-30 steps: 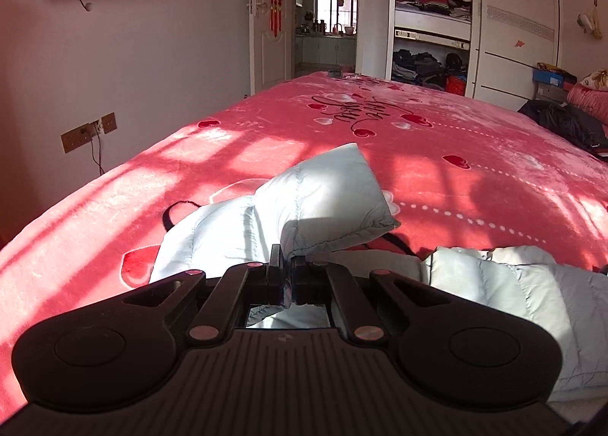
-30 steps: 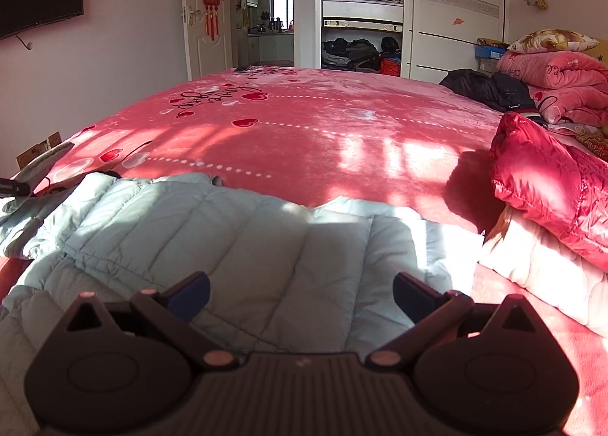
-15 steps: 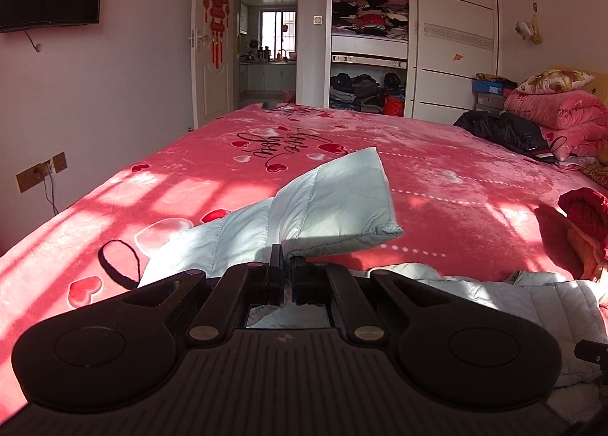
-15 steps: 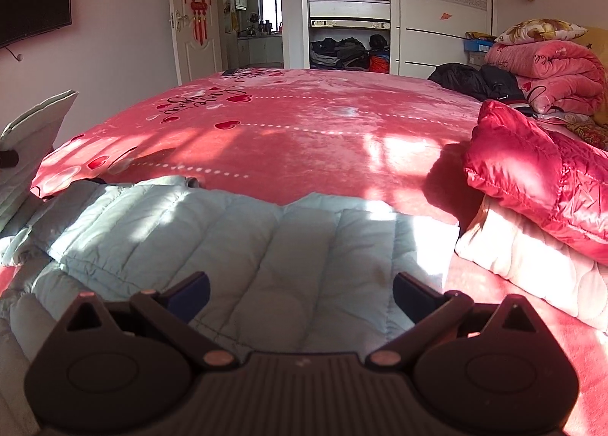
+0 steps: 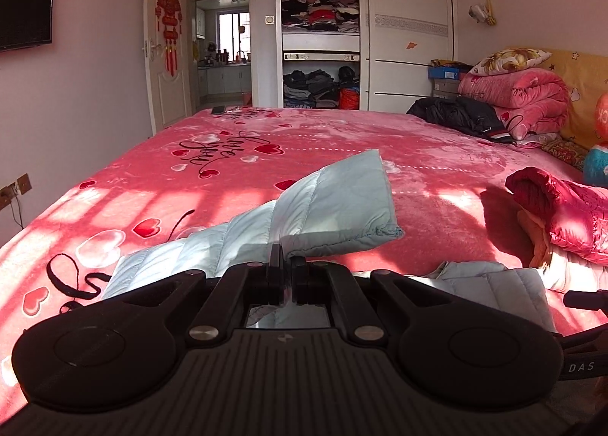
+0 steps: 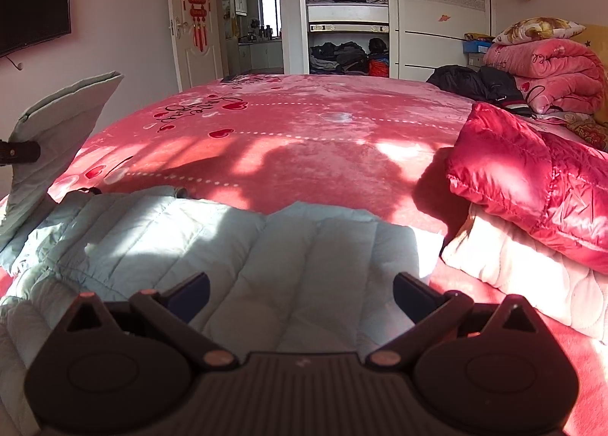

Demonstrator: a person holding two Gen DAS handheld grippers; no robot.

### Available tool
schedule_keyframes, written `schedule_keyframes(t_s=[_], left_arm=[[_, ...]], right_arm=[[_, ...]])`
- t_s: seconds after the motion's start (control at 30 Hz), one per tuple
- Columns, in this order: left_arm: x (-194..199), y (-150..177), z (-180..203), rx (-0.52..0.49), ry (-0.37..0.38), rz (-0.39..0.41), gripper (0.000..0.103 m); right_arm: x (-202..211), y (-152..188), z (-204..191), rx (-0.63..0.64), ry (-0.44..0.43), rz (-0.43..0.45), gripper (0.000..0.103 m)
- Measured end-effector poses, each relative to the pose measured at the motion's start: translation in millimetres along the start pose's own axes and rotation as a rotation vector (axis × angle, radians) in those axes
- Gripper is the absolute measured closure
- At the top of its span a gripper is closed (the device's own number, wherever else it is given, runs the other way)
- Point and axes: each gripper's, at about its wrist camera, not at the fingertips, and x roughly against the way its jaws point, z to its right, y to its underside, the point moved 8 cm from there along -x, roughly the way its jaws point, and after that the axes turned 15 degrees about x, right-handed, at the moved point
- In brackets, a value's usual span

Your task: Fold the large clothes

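Across the whole lower half of both views spreads the bed, its red heart-print cover lit in patches by sun. On it, at our 6 o'clock in the right wrist view, lies the jacket, pale blue, quilted and puffy, its body flat on the cover. At 3 o'clock a red coat sits on a cream quilt, just beside the jacket's edge.

We hold the sleeve up off the bed; in the left view it rises from 6 toward 12 o'clock, cuff free and drooping. Our left gripper is clenched on the sleeve's lower edge, fabric pinched between the pads. Our right gripper hangs released over the jacket's body, jaws wide, nothing between them.

We judge the jacket light, soft and springy: the down filling should puff back, so folds want pressing flat. The shell looks smooth and may slip, so we would grip seams, cuff or hem, where the fabric is thin and stitched, not a fat quilted panel.
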Motion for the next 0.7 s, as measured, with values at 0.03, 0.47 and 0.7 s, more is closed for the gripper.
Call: schedule_keyframes(t_s=[0.03, 0.47, 0.7], left_arm=[[-0.2, 1.1, 4.5, -0.002, 0.002, -0.002, 0.102], [-6.2, 20.3, 43.5, -0.027, 0.039, -0.041, 0.101], [-10.7, 28.2, 52.8, -0.037, 0.055, -0.064, 0.101]], right_arm=[[0.3, -0.2, 0.9, 0.000, 0.000, 0.002, 0.001], [4.3, -0.1, 22.6, -0.037, 0.005, 0.010, 0.001], [6.0, 2.0, 34.2, -0.054, 0.015, 0.017, 0.001]])
